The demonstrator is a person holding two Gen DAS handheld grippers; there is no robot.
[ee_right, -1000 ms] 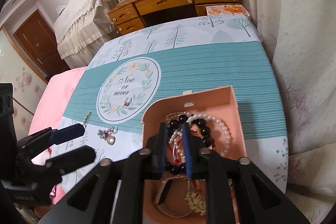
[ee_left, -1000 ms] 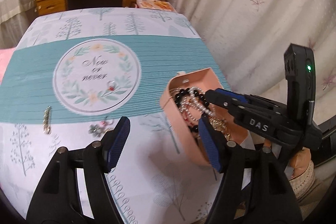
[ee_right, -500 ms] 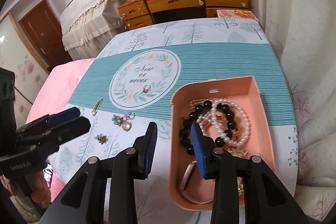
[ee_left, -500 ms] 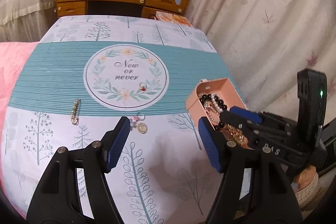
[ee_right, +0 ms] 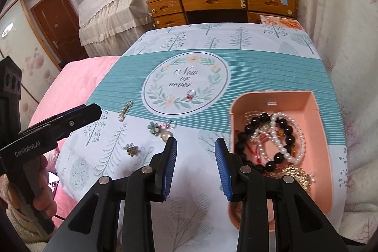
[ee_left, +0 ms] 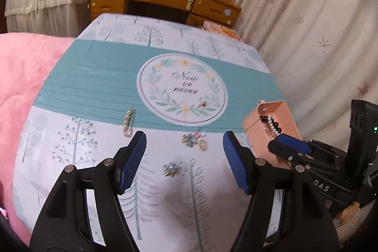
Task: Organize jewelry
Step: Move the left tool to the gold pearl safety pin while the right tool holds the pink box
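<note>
A pink box (ee_right: 326,134) at the right of the table holds a black bead bracelet (ee_right: 259,129), a pearl bracelet (ee_right: 291,134) and gold chains. Loose on the cloth lie a ring (ee_right: 191,94), a hair clip (ee_right: 126,108), a flower charm with a pendant (ee_right: 160,129) and a small flower brooch (ee_right: 131,150). My right gripper (ee_right: 196,142) is open and empty, just left of the box. My left gripper (ee_left: 183,136) is open above the small flower brooch (ee_left: 170,169) and the flower charm (ee_left: 195,141), touching neither.
A pink blanket (ee_left: 21,86) borders the table on the left, a curtain (ee_right: 349,39) on the right. A wooden desk (ee_right: 224,1) stands beyond the far edge. A hand holds the left gripper (ee_right: 94,110) at the table's left side.
Both grippers have moved left, away from the box. The right gripper has left the bracelets and its jaws now stand wider apart. The small flower brooch has come into the left view.
</note>
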